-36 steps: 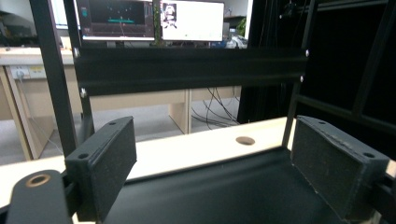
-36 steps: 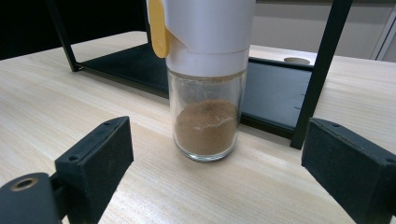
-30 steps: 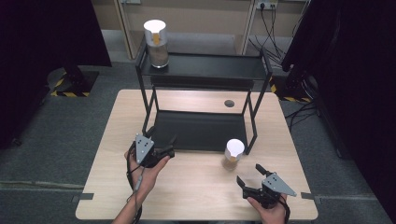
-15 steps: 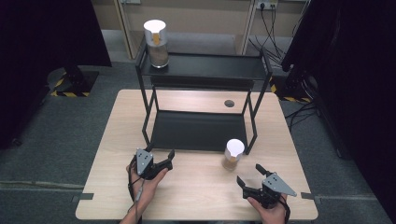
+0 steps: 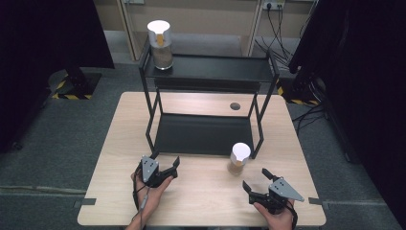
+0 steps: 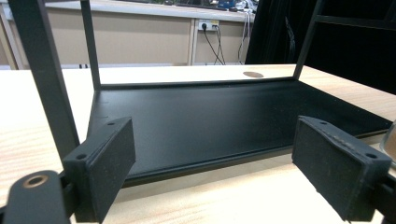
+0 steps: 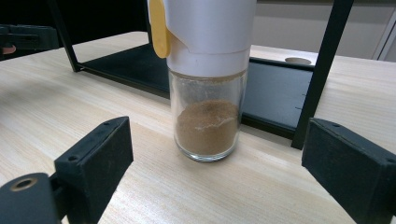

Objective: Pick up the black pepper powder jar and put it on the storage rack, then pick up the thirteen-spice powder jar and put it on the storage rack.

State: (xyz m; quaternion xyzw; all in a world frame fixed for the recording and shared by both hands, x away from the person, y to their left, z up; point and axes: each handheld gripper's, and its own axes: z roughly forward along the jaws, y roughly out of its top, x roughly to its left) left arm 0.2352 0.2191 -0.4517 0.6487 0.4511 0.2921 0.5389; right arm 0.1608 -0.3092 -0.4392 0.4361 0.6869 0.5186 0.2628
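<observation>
Ahead of the left tongs (image 5: 164,168), whose jaws stand spread with nothing between them, lies the black rack (image 5: 206,135)'s bottom shelf. Farther right, just ahead of the right tongs (image 5: 255,181), equally released, stands a spice jar (image 5: 238,158) on the tabletop (image 5: 201,191), untouched; grasping and placing it apparently remain. A second jar (image 5: 160,44) already sits on the rack's top shelf. Up close, the right gripper view reveals brown powder and a yellow tab (image 7: 159,28).

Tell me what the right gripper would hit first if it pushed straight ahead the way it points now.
Most likely the spice jar: it stands on the table dead ahead of the right gripper, between the lines of its open jaws. The black rack stands behind it.
</observation>
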